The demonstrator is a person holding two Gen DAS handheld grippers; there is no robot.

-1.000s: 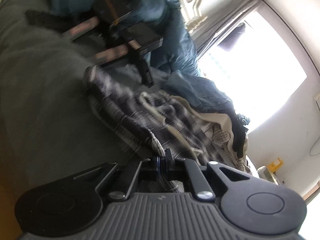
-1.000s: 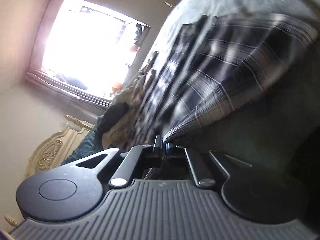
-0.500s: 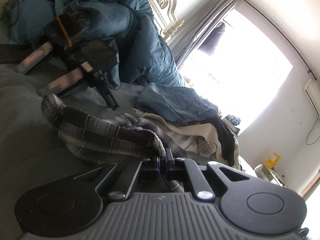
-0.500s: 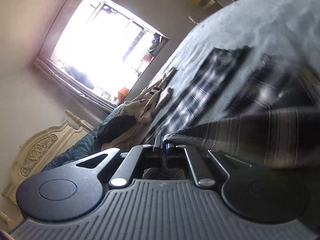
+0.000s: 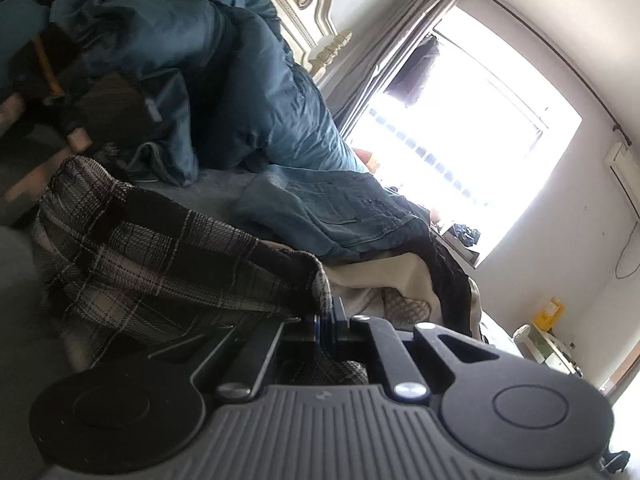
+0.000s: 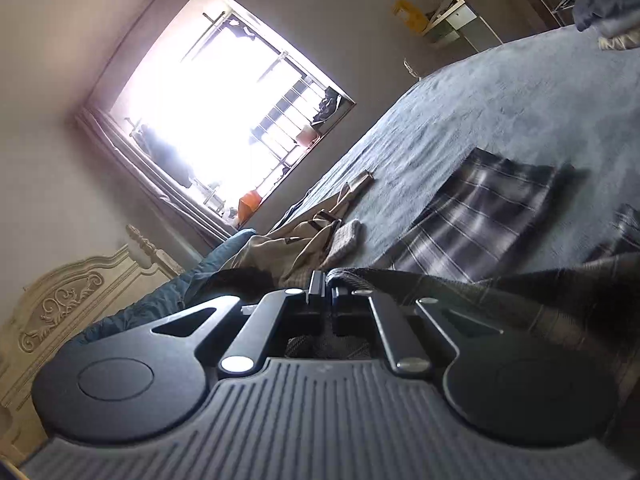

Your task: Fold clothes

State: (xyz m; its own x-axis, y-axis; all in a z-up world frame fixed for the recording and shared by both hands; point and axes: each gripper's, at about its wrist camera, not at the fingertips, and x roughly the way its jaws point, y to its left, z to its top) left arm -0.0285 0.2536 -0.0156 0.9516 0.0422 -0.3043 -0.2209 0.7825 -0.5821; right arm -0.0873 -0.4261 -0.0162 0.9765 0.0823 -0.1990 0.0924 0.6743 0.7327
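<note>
Two grippers are in use, one per wrist view. The left gripper [image 5: 327, 316] is seen with its jaws drawn together on a hem edge of one plaid garment [image 5: 160, 256], dark with pale checks; the cloth is clamped at the fingertips and drapes away to the left, bunched over the grey bedspread [image 5: 16, 280]. The right gripper [image 6: 327, 286] is likewise closed tight on an edge of the same plaid garment [image 6: 480, 220], whose fabric is stretched off to the right from the jaws, while a further flat portion lies spread on the bedspread [image 6: 500, 92] beyond. One pair of blue jeans [image 5: 332, 208] is noted lying just behind the plaid cloth in the left view, partly over one beige garment [image 5: 380, 280]; the same beige garment [image 6: 296, 240] is seen crumpled near the bed's far side in the right view. One large teal duvet [image 5: 248, 80] is heaped against one carved cream headboard [image 5: 316, 12]. One bright window [image 5: 472, 140] with one grey curtain [image 5: 384, 60] fills the far wall. One yellow object [image 5: 550, 312] is seen near the wall, too small to identify. At upper left of the left view, dark blurred shapes cannot be made out.
</note>
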